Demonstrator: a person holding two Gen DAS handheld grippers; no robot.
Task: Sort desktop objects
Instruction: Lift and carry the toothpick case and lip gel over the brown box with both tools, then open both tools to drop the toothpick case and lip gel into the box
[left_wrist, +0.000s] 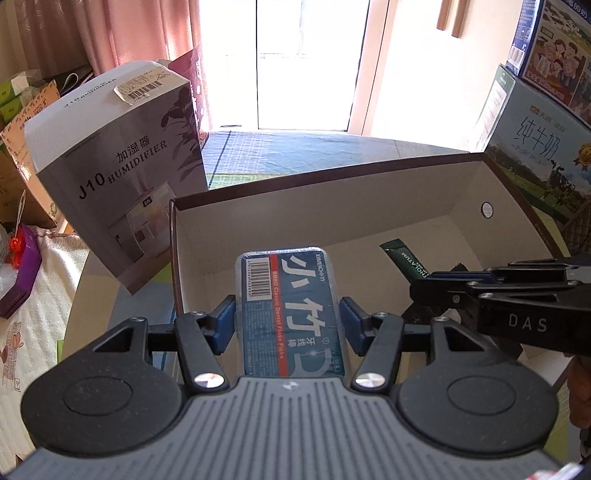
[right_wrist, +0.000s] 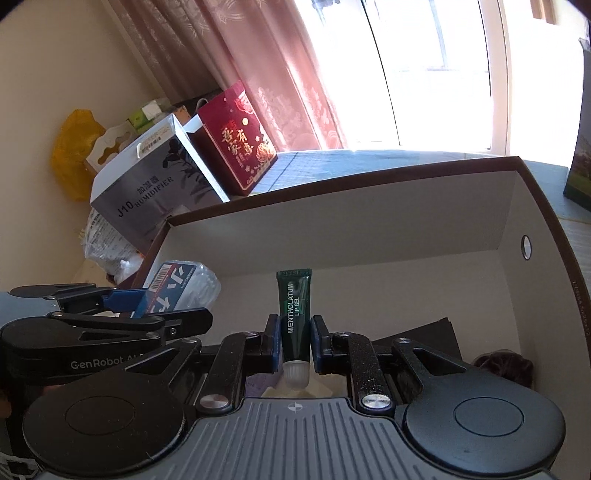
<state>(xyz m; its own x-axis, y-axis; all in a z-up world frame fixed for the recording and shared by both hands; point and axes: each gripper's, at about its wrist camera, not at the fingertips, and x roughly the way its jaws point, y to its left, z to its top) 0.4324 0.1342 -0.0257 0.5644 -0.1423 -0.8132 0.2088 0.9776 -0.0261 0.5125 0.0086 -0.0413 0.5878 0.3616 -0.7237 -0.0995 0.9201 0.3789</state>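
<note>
I have both loads over the open box (left_wrist: 369, 192) at mid-frame, so I judge the sort partly done: my left hand-held gripper (left_wrist: 290, 314) is closed on the floss box (left_wrist: 291, 295), and my right hand-held gripper (right_wrist: 293, 341) pinches the lip gel (right_wrist: 294, 317) just above its cap. Something dark already lies on the box floor at lower right, though I cannot tell what. Both items are not yet released, and neither view shows what remains on the bench.
</note>
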